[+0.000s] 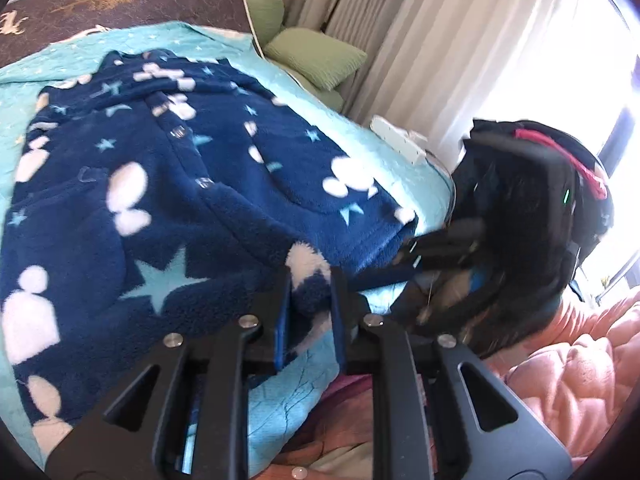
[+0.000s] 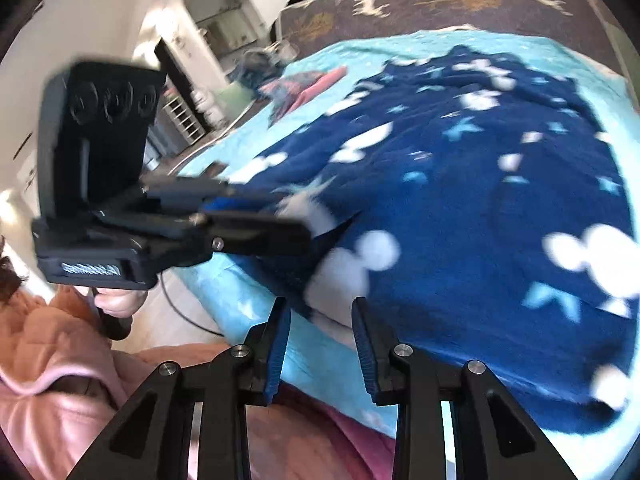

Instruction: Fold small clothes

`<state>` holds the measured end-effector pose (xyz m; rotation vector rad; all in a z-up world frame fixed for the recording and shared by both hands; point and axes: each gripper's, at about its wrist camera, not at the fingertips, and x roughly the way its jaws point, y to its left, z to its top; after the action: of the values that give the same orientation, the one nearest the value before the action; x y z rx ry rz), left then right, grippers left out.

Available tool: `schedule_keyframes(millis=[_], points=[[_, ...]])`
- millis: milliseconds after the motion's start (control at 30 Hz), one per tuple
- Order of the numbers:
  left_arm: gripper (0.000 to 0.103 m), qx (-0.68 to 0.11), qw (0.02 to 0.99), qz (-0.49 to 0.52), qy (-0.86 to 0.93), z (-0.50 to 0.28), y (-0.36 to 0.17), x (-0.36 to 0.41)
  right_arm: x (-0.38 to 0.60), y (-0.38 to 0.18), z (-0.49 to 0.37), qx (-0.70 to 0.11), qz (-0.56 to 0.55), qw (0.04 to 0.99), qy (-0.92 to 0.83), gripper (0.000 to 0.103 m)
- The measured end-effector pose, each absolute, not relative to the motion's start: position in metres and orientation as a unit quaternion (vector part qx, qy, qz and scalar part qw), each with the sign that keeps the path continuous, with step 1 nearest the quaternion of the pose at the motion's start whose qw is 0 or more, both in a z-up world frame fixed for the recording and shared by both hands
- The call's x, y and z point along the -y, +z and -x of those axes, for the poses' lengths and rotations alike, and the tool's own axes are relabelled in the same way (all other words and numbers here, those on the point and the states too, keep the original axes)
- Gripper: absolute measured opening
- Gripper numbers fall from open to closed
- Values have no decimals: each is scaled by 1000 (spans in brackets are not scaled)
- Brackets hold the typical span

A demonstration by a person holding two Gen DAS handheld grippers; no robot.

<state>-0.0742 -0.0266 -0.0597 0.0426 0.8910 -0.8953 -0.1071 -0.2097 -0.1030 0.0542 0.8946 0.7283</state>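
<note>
Pinching the navy star-patterned fleece garment (image 1: 192, 184) at its hem, your left gripper (image 1: 310, 300) clamped fabric; your right gripper (image 2: 320, 320) straddled the edge, jaws spread.

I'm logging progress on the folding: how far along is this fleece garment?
Early. The navy star-print fleece garment lies spread open on the turquoise bedspread, with no fold visible yet. In hand: the left gripper pinches its near hem, and the right gripper straddles the hem farther along, jaws apart. Every fold remains to be made.
</note>
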Motion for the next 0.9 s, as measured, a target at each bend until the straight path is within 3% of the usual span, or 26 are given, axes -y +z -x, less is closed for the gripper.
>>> schedule_keyframes(millis=[100, 200, 367, 533, 767, 900], points=[[28, -442, 797, -50, -408, 73, -84, 42, 233, -97, 109, -418, -30, 858, 298, 33], [29, -449, 800, -72, -391, 76, -102, 50, 263, -92, 109, -414, -51, 878, 234, 40], [35, -421, 794, -48, -436, 87, -72, 32, 302, -90, 102, -412, -82, 895, 152, 40], [58, -382, 844, -46, -373, 94, -47, -10, 338, -90, 95, -408, -112, 902, 88, 40], [67, -419, 894, 4, -159, 91, -63, -115, 355, -106, 107, -428, -120, 892, 79, 40], [68, -447, 884, 34, -131, 98, -81, -141, 354, -112, 110, -437, -124, 887, 89, 45]])
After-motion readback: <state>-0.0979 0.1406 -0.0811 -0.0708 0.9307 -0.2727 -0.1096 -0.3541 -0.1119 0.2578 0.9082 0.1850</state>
